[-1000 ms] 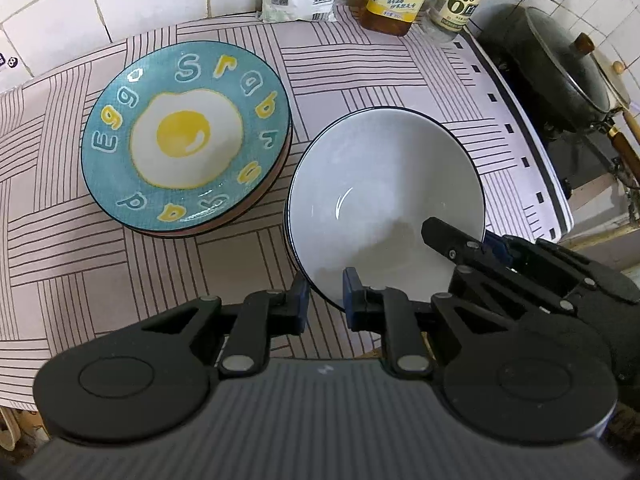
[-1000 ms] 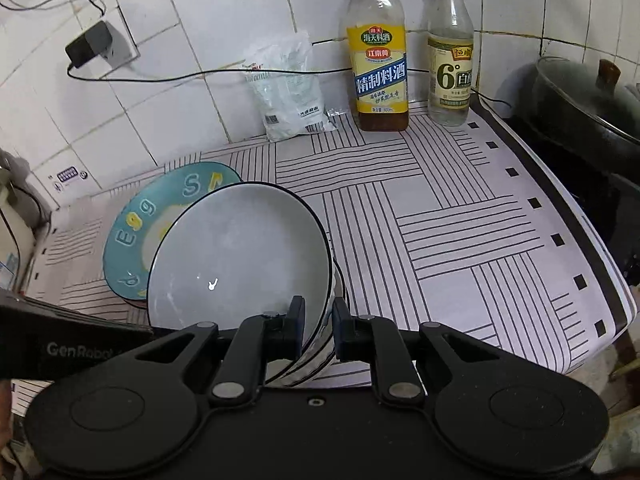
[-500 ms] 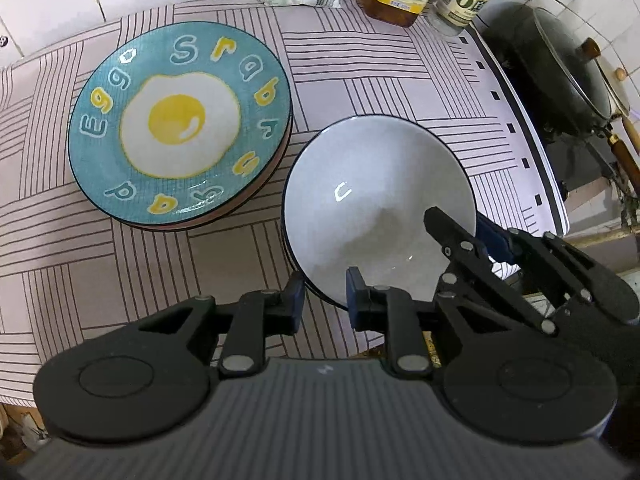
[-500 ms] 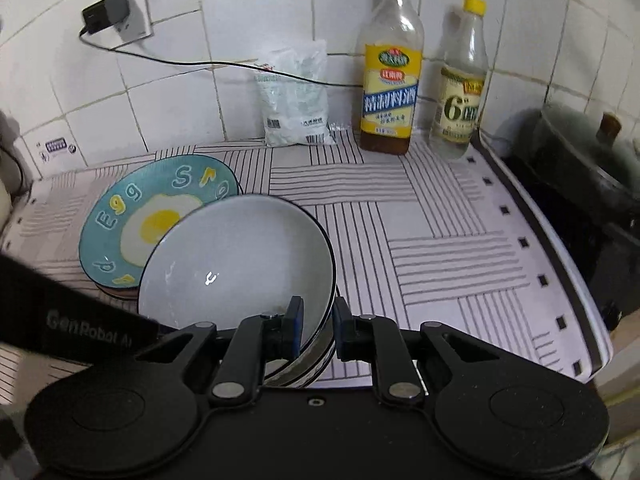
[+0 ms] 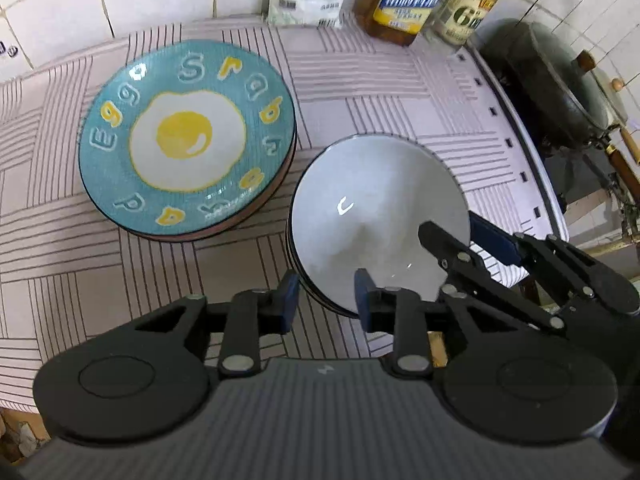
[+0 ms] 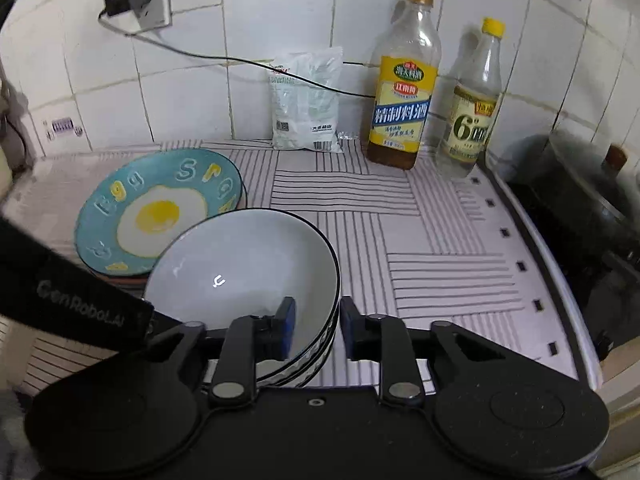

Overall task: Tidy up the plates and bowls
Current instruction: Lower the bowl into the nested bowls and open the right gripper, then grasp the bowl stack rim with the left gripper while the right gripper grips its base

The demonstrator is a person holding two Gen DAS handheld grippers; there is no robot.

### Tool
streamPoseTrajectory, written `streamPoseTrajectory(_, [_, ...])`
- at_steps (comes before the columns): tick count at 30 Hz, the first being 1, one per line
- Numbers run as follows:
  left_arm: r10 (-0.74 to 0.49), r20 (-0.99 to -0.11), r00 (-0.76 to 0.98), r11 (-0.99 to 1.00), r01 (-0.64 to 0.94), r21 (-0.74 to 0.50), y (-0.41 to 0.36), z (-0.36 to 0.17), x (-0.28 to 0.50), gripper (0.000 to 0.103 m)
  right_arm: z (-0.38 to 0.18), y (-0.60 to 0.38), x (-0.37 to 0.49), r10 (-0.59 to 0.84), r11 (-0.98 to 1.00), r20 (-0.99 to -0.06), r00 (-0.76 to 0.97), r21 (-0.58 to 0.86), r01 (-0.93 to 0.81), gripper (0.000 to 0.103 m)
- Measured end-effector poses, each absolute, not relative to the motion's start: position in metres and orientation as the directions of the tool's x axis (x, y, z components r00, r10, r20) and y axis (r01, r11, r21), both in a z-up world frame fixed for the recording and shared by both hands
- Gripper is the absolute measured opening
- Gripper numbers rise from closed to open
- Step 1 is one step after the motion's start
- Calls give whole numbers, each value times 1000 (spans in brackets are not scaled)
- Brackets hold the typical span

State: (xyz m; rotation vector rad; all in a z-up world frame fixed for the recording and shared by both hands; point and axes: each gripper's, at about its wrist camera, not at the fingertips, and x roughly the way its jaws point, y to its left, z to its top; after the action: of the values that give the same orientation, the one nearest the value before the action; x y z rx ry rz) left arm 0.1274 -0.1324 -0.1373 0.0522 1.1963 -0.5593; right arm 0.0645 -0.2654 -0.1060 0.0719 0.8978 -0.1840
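A white bowl with a dark rim (image 5: 372, 216) sits on top of a stack of bowls on the striped cloth; it also shows in the right wrist view (image 6: 244, 268). A teal fried-egg plate (image 5: 184, 136) tops a stack of plates to its left, seen too in the right wrist view (image 6: 156, 208). My left gripper (image 5: 326, 300) is open, its jaws on either side of the bowl stack's near rim. My right gripper (image 6: 316, 324) is open, its jaws on either side of the bowl's right rim; it also shows in the left wrist view (image 5: 472, 240).
Two bottles (image 6: 404, 92) (image 6: 472, 112) and a white bag (image 6: 306, 100) stand against the tiled wall at the back. A dark lidded wok (image 5: 560, 88) sits on the stove to the right. A cable runs along the wall. The counter's front edge is close below the bowls.
Both grippers have opened from around the white bowl's rim. The bowl has settled level onto the stack. Both cameras have pulled back a little.
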Motion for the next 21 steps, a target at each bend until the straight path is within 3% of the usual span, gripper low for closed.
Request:
streamPoseTrajectory(3, [-402, -870, 286, 856, 455, -245, -129, -127, 121, 42, -98, -268, 57, -107, 983, -780, 617, 11, 184, 43])
streamPoseTrajectory(9, [-446, -829, 339, 831, 501, -242, -121, -112, 104, 48, -82, -272, 41, -88, 986, -776, 624, 21, 165, 59])
streamPoseTrajectory(21, [-492, -777, 392, 806, 544, -235, -102, -104, 79, 59, -67, -259, 12, -44, 998, -764, 643, -11, 55, 69])
